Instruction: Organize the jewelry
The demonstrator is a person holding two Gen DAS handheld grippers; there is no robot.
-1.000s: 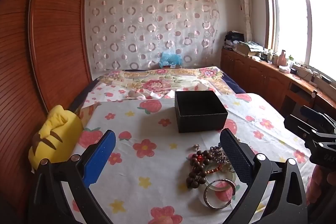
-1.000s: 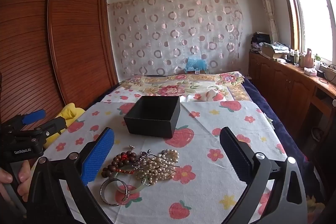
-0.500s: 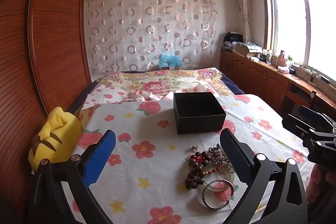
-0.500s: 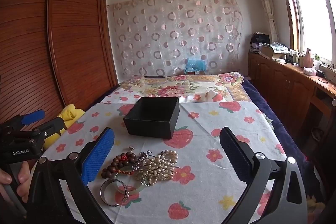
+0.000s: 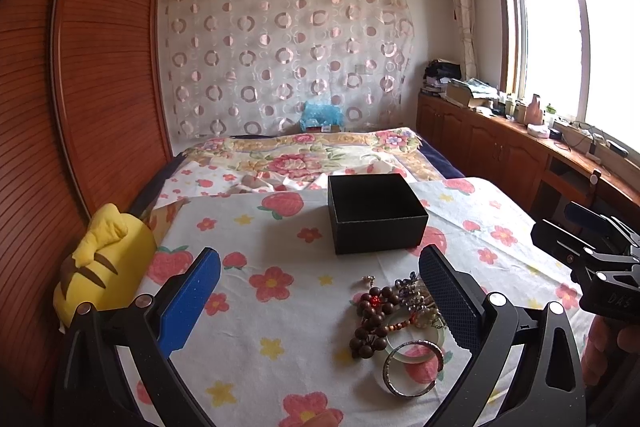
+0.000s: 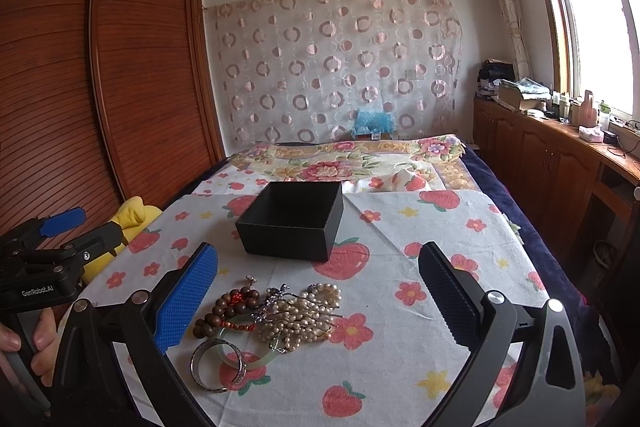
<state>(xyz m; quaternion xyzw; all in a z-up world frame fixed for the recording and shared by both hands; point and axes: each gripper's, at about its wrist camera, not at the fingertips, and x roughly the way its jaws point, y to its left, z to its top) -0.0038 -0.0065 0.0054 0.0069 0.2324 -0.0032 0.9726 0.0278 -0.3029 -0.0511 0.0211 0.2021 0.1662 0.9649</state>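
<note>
An open black box (image 5: 376,213) (image 6: 294,221) stands on the flowered cloth. In front of it lies a heap of jewelry: brown bead bracelet (image 5: 370,323) (image 6: 228,309), pearl strands (image 6: 298,315), a silver bangle (image 5: 412,367) (image 6: 214,367) and a pale green bangle (image 6: 256,359). My left gripper (image 5: 320,299) is open and empty, the heap just inside its right finger. My right gripper (image 6: 318,295) is open and empty, above the heap's near side. Each gripper shows at the edge of the other's view.
A yellow plush toy (image 5: 102,267) lies at the cloth's left edge by the wooden wardrobe (image 5: 60,107). A flowered bedspread (image 5: 312,157) lies behind the box. Wooden cabinets (image 6: 552,163) with clutter run under the window on the right.
Both views have shifted slightly; the box and jewelry sit a little lower and nearer in frame. Nothing was taken hold of or moved.
</note>
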